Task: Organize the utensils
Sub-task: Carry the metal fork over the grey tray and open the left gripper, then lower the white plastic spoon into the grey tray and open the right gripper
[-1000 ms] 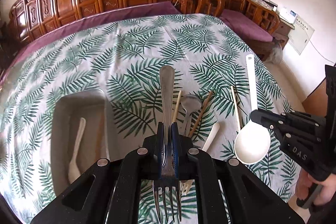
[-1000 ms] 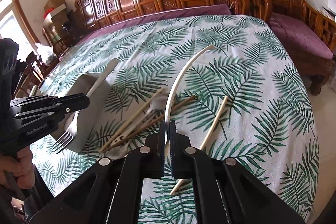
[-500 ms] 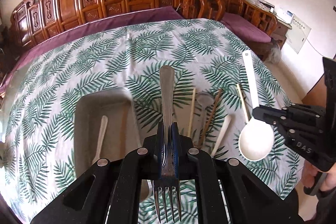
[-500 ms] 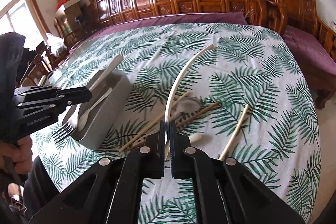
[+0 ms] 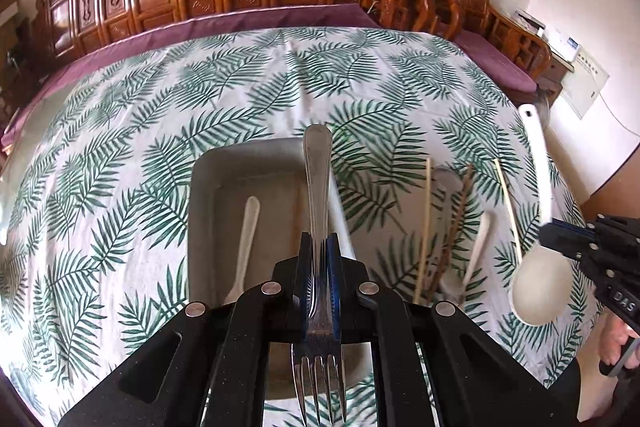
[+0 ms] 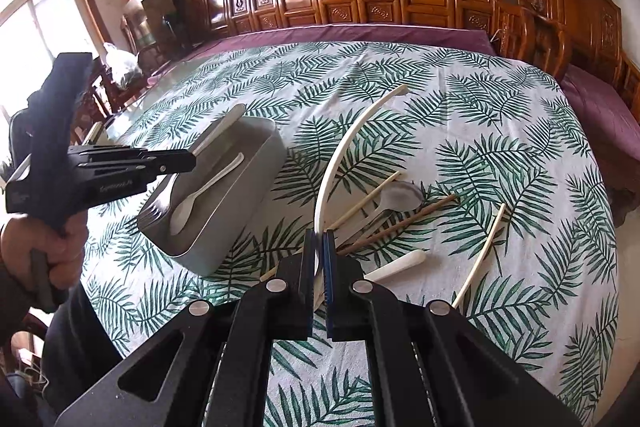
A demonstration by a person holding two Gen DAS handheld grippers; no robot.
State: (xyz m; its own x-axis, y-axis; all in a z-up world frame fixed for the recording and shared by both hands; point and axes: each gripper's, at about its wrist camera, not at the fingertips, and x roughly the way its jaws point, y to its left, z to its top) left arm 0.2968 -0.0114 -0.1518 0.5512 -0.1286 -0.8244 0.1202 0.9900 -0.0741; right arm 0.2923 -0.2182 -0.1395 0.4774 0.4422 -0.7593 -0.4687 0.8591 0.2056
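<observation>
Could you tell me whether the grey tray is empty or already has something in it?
Not empty: a white plastic spoon lies inside the grey tray.

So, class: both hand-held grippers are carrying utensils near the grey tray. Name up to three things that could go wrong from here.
1. The left hand-held gripper pinches the fork at its narrow neck; it might pivot or slip.
2. The fork could land on the white spoon already in the tray.
3. The ladle in the right hand-held gripper has a long handle that could sweep the chopsticks on the cloth.
</observation>
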